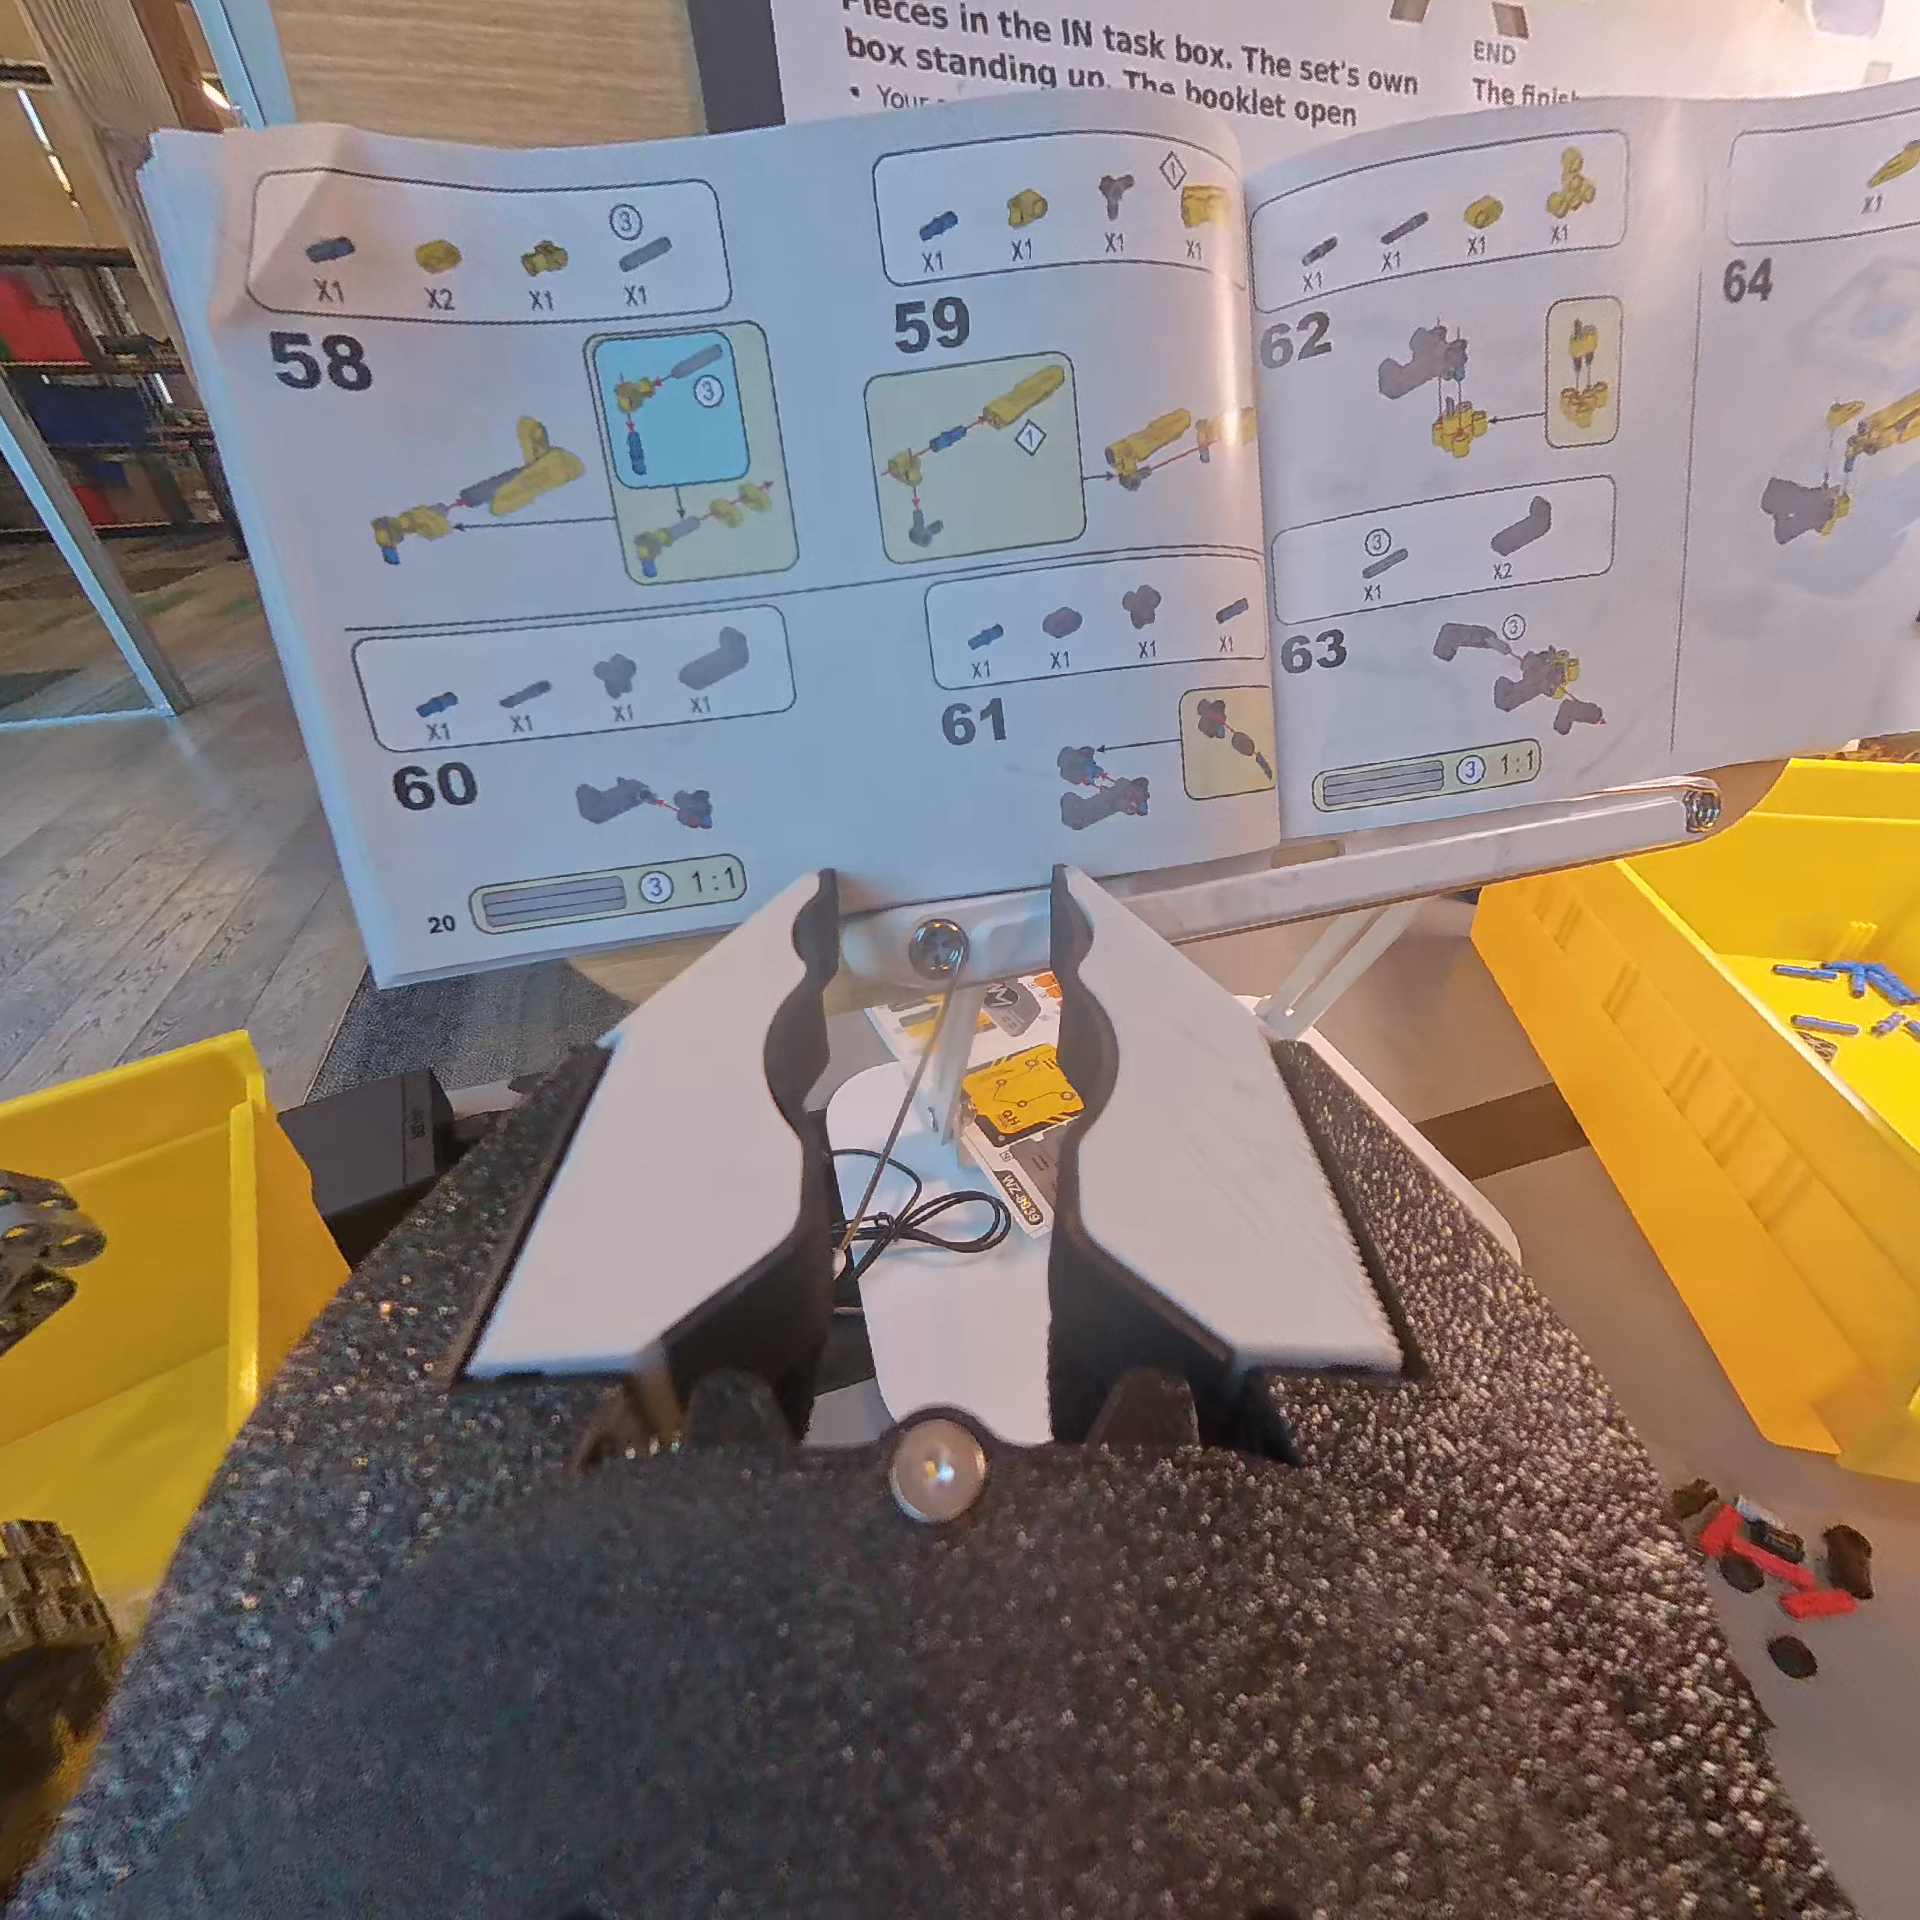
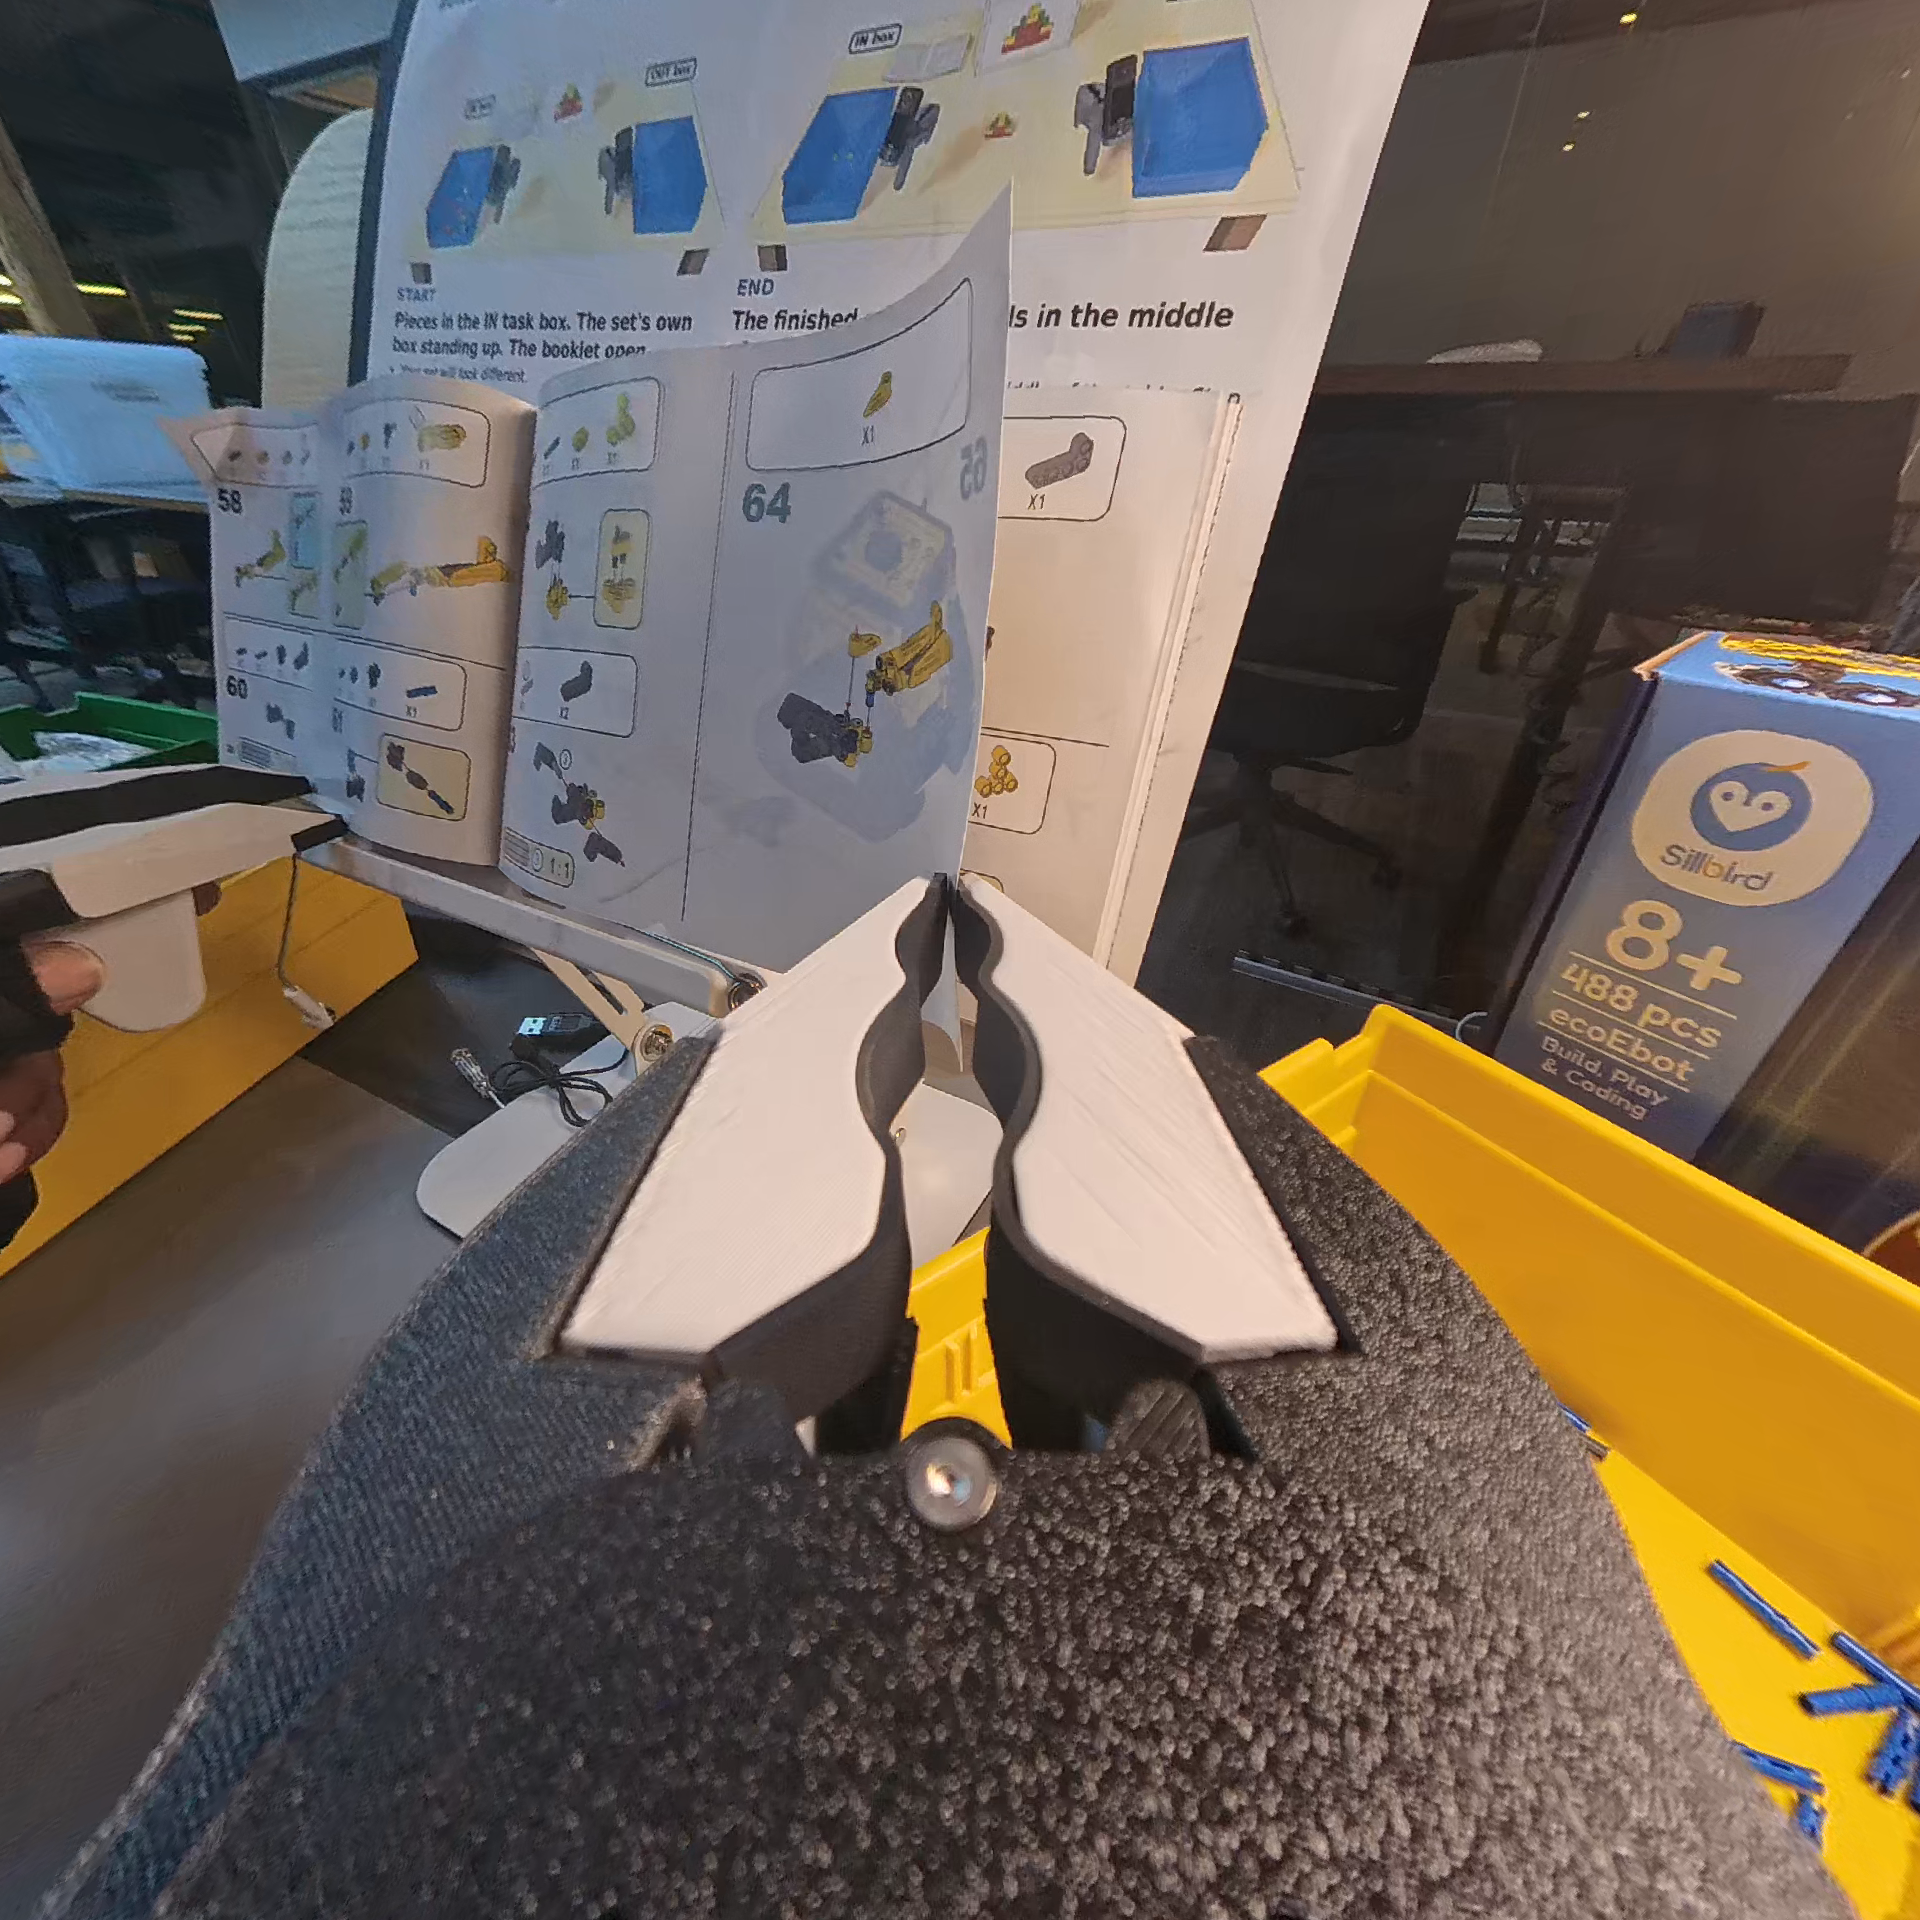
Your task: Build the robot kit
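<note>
An open building-instruction booklet (image 1: 727, 520) stands on a metal holder (image 1: 1351, 842). My left gripper (image 1: 943, 883) is open and empty, its fingertips just in front of the holder's ledge below the left page. My right gripper (image 2: 951, 883) is shut on the lower edge of a lifted, curling right-hand page (image 2: 862, 623), which stands away from the rest of the booklet (image 2: 416, 623). The left gripper (image 2: 322, 810), with a hand on it, also shows at the left edge of the right wrist view.
A yellow bin (image 1: 1662, 1091) with blue pins (image 2: 1860, 1704) sits on the right, another yellow bin (image 1: 156, 1195) on the left. Loose red and black pieces (image 1: 1766, 1558) lie on the table. A black cable (image 1: 935, 1216) lies by the holder's base. A blue set box (image 2: 1714, 904) stands at the right, a poster (image 2: 831, 156) behind.
</note>
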Demonstrator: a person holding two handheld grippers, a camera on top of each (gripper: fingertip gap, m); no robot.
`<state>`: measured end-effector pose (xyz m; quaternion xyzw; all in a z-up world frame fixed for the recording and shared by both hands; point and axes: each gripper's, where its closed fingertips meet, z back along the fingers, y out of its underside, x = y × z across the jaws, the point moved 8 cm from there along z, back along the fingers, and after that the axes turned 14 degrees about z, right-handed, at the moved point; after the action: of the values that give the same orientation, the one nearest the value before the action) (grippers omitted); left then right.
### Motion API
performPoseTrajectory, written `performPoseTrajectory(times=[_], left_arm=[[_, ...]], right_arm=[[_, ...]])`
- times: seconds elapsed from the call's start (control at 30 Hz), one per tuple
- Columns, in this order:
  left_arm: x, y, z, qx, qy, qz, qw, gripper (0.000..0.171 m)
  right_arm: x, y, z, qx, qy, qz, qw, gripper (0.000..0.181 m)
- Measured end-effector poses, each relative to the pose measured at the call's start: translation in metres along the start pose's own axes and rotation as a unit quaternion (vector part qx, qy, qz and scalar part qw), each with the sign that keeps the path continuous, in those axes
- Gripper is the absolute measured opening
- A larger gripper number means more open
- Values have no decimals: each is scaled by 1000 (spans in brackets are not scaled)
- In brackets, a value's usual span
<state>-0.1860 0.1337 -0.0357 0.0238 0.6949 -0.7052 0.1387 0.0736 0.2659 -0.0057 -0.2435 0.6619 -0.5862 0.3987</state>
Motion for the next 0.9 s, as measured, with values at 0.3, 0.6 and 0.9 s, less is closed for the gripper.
performPoseTrajectory(times=[0.3, 0.6, 0.9], left_arm=[[3, -8, 1, 32, 9, -2, 999, 37], [9, -9, 2, 41, 1, -11, 999, 29], [15, -11, -1, 47, -15, -9, 999, 23]], right_arm=[[-1, 3, 0, 3, -5, -3, 1000, 0], [-1, 3, 0, 2, -7, 0, 1000, 0], [-1, 4, 0, 1, -8, -2, 1000, 0]])
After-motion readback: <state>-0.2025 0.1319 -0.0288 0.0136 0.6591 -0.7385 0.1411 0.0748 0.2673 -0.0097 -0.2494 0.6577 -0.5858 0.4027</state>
